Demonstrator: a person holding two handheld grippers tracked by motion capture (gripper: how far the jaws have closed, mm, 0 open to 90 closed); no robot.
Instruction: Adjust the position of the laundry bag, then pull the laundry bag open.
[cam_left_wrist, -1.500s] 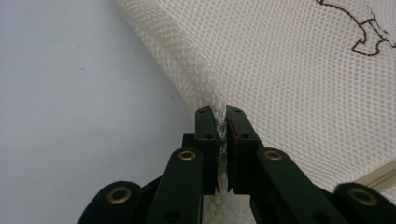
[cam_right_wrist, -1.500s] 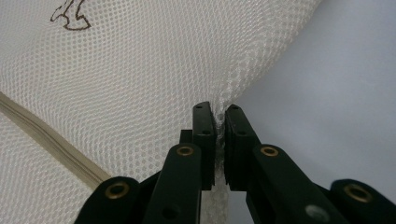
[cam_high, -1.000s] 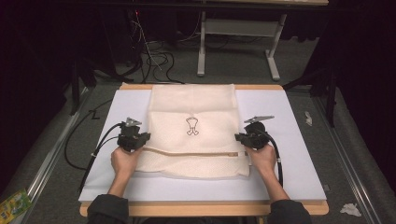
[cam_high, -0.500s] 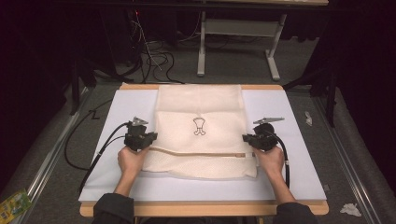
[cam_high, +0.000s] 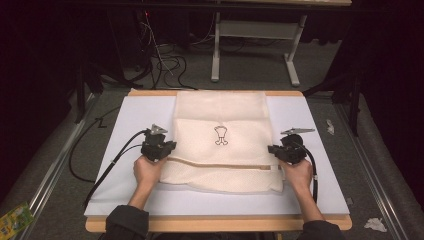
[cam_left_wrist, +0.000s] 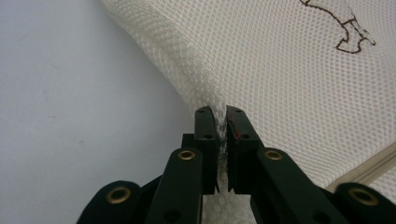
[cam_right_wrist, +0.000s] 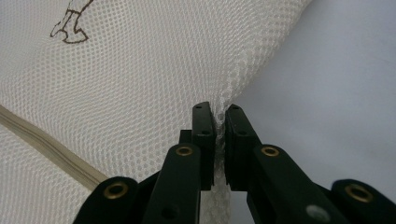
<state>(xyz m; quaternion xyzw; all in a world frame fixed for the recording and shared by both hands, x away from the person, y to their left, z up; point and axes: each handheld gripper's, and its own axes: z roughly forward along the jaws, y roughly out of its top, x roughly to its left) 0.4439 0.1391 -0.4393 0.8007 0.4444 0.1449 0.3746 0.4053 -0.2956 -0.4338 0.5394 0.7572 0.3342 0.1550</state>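
Dark floor with loose black cables surrounds a wooden-edged table (cam_high: 215, 223) topped by a pale grey-white mat (cam_high: 135, 120). Along the middle of that mat, reaching its far edge, lies a cream mesh laundry bag (cam_high: 220, 112) – flat, rectangular, woven in fine honeycomb netting, with a small brown outline figure (cam_high: 220, 135) stitched near its centre and a beige zipper band (cam_high: 215, 164) running across it towards the near end. Whether anything is inside the bag cannot be told.

On the bag's left side edge the left gripper (cam_left_wrist: 221, 122) has its black jaws clamped on a bunched fold of mesh; on the right side edge the right gripper (cam_right_wrist: 217, 117) pinches the netting the same way – both sit level with the zipper band. Crumpled white scraps (cam_high: 374, 224) lie on the floor beyond the table's right edge.
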